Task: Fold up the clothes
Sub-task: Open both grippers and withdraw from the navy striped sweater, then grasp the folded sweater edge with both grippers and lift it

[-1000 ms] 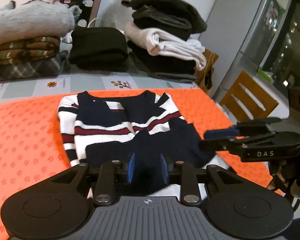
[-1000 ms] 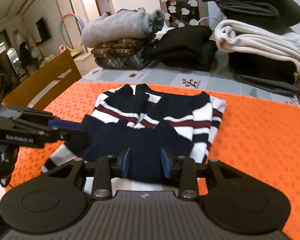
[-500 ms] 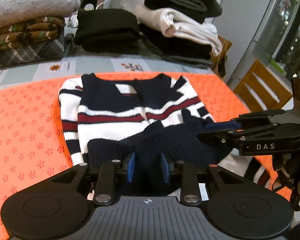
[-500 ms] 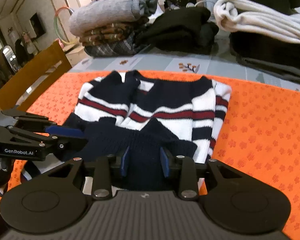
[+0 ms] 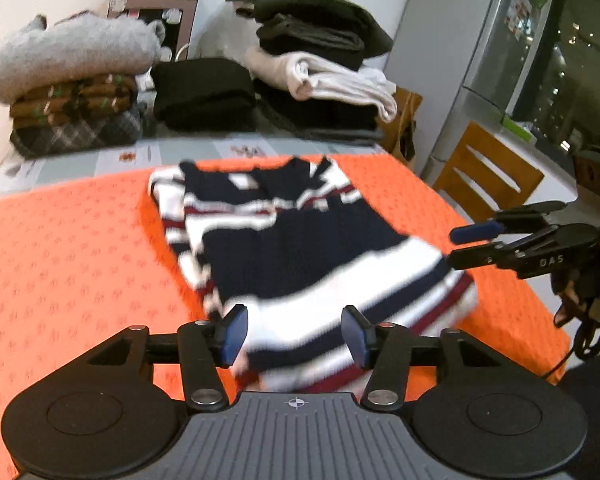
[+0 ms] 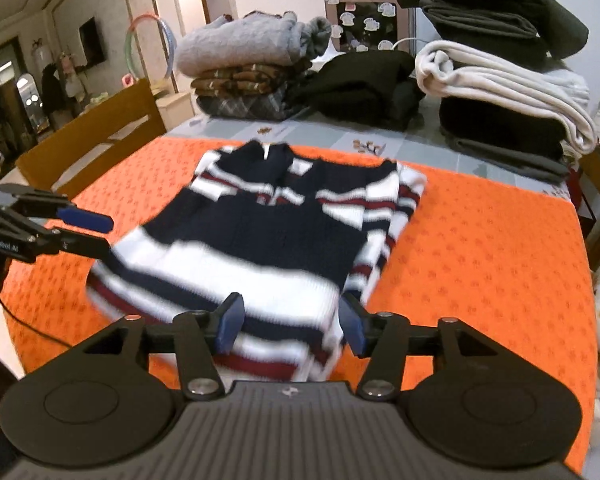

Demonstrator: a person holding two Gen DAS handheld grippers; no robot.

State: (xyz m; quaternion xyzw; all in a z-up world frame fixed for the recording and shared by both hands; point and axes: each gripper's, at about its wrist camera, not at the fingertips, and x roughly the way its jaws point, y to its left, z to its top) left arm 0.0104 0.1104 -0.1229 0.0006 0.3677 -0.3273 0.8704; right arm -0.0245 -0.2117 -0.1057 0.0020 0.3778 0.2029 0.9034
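Observation:
A navy sweater with white and dark-red stripes (image 5: pixel 300 252) (image 6: pixel 268 240) lies folded on the orange cloth (image 5: pixel 80 260) (image 6: pixel 480 260), collar at the far end and a thick striped edge nearest me. It looks motion-blurred. My left gripper (image 5: pixel 294 330) hovers at that near edge. Its jaws are opening, and the blue pads stand apart without pressing the knit. My right gripper (image 6: pixel 290 326) does the same beside it, jaws opening with nothing pinched. Each shows side-on in the other's view: right gripper (image 5: pixel 472 244), left gripper (image 6: pixel 96 232).
Folded clothes line the back of the table: a grey sweater on plaid knits (image 5: pixel 72 80), a black pile (image 5: pixel 204 92), and dark and white garments stacked (image 5: pixel 320 76). A wooden chair (image 5: pixel 488 176) and a fridge (image 5: pixel 472 60) stand right; another chair (image 6: pixel 92 136) stands left.
Both grippers held the navy lower part and carried it toward the collar. They have now let it go, opened their jaws and drawn back to the near edge; the sweater lies folded.

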